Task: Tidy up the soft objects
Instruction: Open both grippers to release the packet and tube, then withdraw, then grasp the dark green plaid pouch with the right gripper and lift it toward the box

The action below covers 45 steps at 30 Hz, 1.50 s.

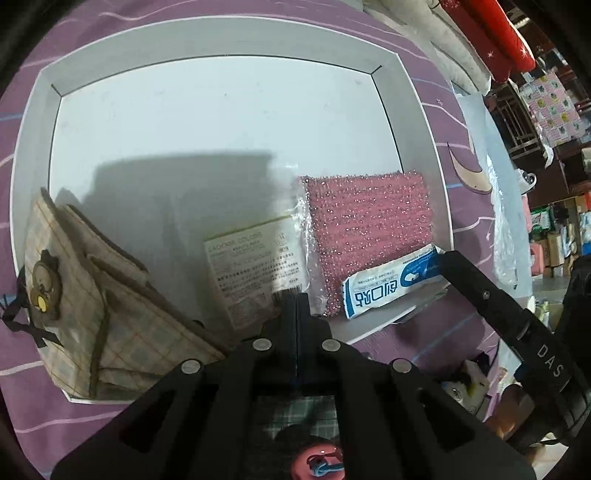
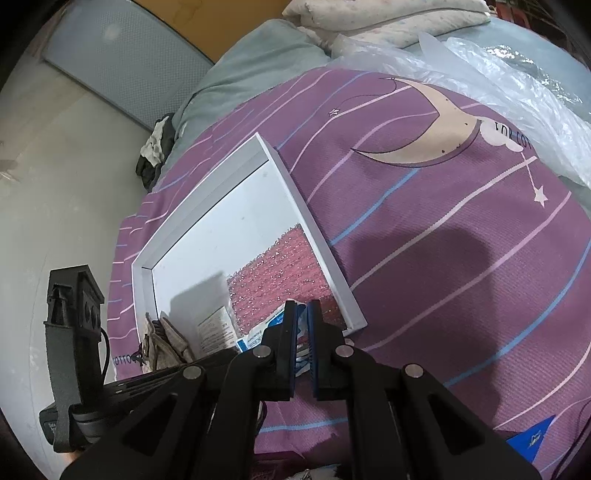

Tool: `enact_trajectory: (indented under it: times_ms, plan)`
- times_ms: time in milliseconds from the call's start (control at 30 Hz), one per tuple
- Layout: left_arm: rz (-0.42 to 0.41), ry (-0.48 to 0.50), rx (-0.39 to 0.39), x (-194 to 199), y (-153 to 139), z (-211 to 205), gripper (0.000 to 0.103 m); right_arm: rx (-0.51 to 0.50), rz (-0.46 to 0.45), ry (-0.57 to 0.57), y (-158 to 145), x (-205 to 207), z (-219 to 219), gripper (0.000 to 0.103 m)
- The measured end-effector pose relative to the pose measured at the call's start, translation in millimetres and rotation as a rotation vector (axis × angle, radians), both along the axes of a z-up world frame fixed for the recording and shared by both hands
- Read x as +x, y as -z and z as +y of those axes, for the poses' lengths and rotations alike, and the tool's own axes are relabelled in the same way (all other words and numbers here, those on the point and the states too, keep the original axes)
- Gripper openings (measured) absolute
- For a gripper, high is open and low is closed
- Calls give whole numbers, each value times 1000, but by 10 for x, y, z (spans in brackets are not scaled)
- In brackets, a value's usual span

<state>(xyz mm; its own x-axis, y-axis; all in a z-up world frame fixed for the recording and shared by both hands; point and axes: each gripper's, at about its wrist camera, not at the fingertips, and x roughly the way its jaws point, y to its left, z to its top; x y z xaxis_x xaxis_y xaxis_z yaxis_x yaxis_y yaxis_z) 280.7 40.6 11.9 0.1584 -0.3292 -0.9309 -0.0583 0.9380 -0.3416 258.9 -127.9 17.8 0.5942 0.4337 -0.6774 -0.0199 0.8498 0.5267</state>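
Note:
A white tray [image 1: 221,48] [image 2: 314,236] lies on a purple striped bedspread [image 2: 443,277]. Inside it, from left to right, are a plaid pouch [image 1: 92,295] [image 2: 162,343] with a bear badge, a clear packet with a printed label [image 1: 255,266] [image 2: 216,328], a wrapped pink glitter sponge [image 1: 369,229] [image 2: 280,266] and a blue-and-white packet [image 1: 384,288] [image 2: 258,336]. My left gripper [image 1: 296,297] is shut, tips at the labelled packet's near edge; whether it pinches it is unclear. My right gripper [image 2: 303,306] [image 1: 448,258] is shut on the blue-and-white packet's end at the tray's near right corner.
The far half of the tray floor [image 1: 221,118] is bare. A crumpled clear plastic bag [image 2: 498,74] [image 1: 498,206] lies to the right on the bed. Pillows [image 2: 369,18] and a red cushion [image 1: 495,37] are beyond. The bed edge and the floor [image 2: 55,184] are to the left.

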Motion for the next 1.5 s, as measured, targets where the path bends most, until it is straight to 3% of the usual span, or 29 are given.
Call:
enact_trajectory:
  times_ms: [133,233,300,400,467,633,967,1200,1367,1500]
  plan:
    - [-10,-14,-68,-45,-98,134,29,10,-12,-5,-27,-27,-14,4]
    - [-19,-26,-122,-97,-159,61,36,19,-24,-14,-44,-42,-13,4]
    - [-53,-30,-97,-138,-233,52,36,17,-18,-14,-28,-39,-7,4]
    - [-120,-33,29,-214,-364,5,37,8,-5,-6,-7,-35,-8,4]
    - [-151,-25,68,-271,-414,-31,37,4,-3,5,-12,-45,-16,5]
    - [-213,-43,150,-419,-532,-61,37,-5,-16,0,-75,-93,-24,28]
    - [-307,-159,135,-751,-791,80,37,-16,-36,-71,-223,-254,78,29]
    - [-325,-212,139,-910,-731,117,37,-31,-23,-138,-276,-356,220,29]
    - [-372,-309,212,-1061,-722,197,37,-27,4,-181,-260,-414,304,29]
    - [-363,-313,176,-1101,-677,265,37,1,20,-227,-256,-458,403,29]
